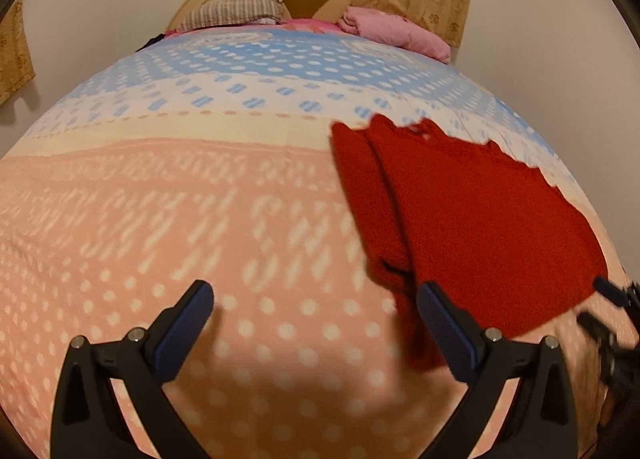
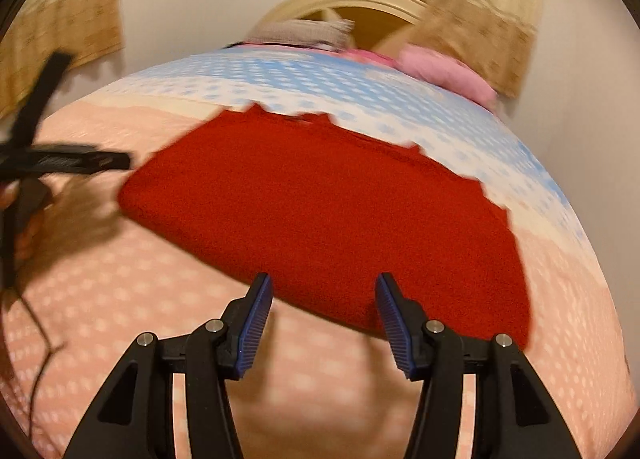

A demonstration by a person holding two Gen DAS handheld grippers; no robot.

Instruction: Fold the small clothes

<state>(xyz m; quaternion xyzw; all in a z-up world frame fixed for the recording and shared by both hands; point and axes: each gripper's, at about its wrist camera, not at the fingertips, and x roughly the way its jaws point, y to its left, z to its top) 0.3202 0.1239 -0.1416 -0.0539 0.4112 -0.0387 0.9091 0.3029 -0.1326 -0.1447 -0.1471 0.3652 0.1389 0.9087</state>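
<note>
Two black hand-held claws with blue ribbed pads

The left claw (image 1: 314,323) has two black angular plastic arms with triangular cut-outs, each carrying two round silver screw heads near the pivot and ending in a dark blue pad (image 1: 188,333). The right claw (image 2: 323,325) is built the same: black arms, silver screws beside the pads, and brighter blue pads (image 2: 256,329) with fine crosswise ribbing. Thin dark strands, too blurred to identify, hang at the left edge of the right wrist view.

Warm dim indoor light, soft shadows, fisheye warping, motion blur
</note>
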